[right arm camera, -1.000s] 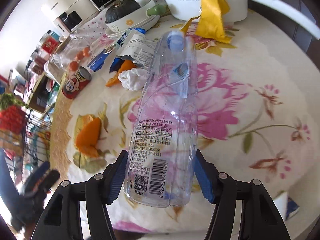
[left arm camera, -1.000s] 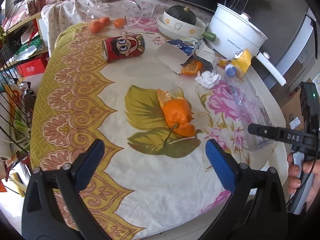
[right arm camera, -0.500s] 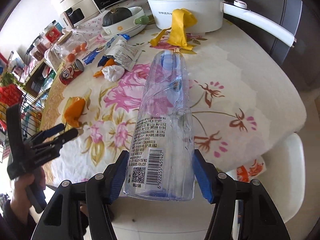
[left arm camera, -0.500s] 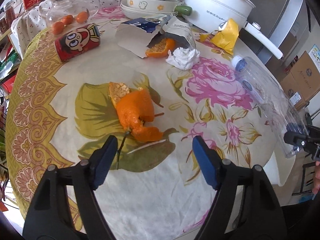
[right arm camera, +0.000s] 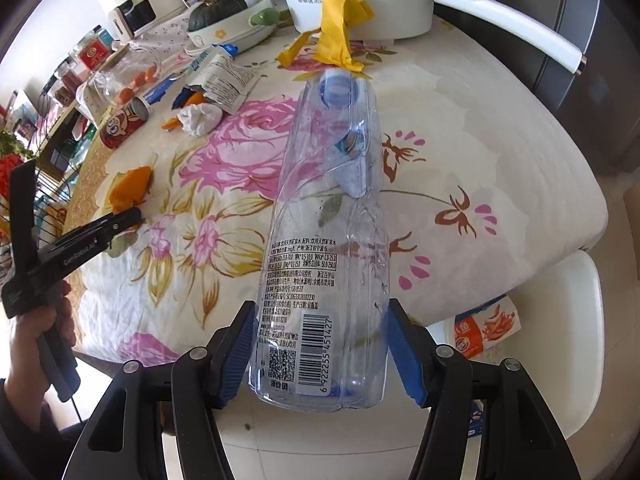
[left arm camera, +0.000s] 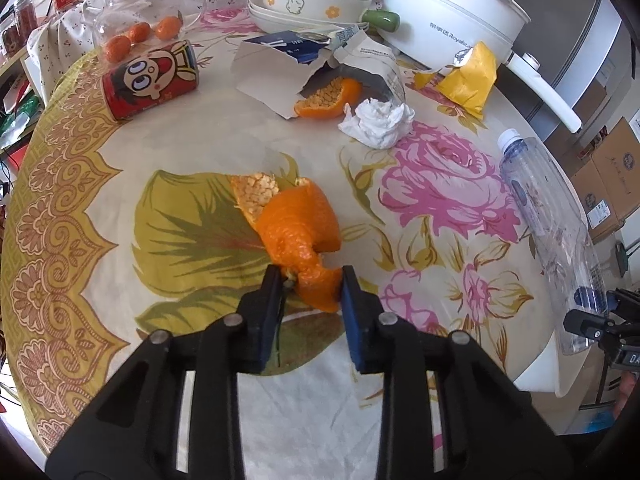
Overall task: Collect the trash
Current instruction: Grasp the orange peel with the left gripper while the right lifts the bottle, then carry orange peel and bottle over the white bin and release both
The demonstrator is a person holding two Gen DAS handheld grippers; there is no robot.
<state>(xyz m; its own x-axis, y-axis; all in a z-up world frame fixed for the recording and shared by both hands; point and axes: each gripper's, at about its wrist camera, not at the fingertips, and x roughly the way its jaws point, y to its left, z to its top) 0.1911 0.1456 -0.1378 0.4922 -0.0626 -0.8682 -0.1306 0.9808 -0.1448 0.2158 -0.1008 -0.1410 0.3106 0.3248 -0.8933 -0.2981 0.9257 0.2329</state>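
Nearest, two pieces of trash in hand and neither yet binned. Left gripper (left arm camera: 307,280) closed to a narrow gap on the near tail of the orange peel (left arm camera: 298,226), both pads touching it, peel seemingly resting on the tablecloth (left arm camera: 60,208) yet. Right gripper (right arm camera: 320,344) clamped on the base of the clear plastic bottle (right arm camera: 332,216), label up, cap pointing away over the right edge of the table, base hanging out past the near edge.

Farther out, plenty left lying: a crumpled white tissue (left arm camera: 376,120) past the pink rose print, a second orange peel piece (left arm camera: 330,98) just beside it, touching a torn paper packet (left arm camera: 288,60), and a crumpled yellow wrapper (left arm camera: 468,76) to the right against the white electric pot (left arm camera: 452,16). Far left, a red cartoon can (left arm camera: 150,78) on its side, probably trash too.

No bin visible in either view, so no telling how much is already collected. Judging by the spread, early going: two items gripped, at least four more to fetch, drop-off pending.
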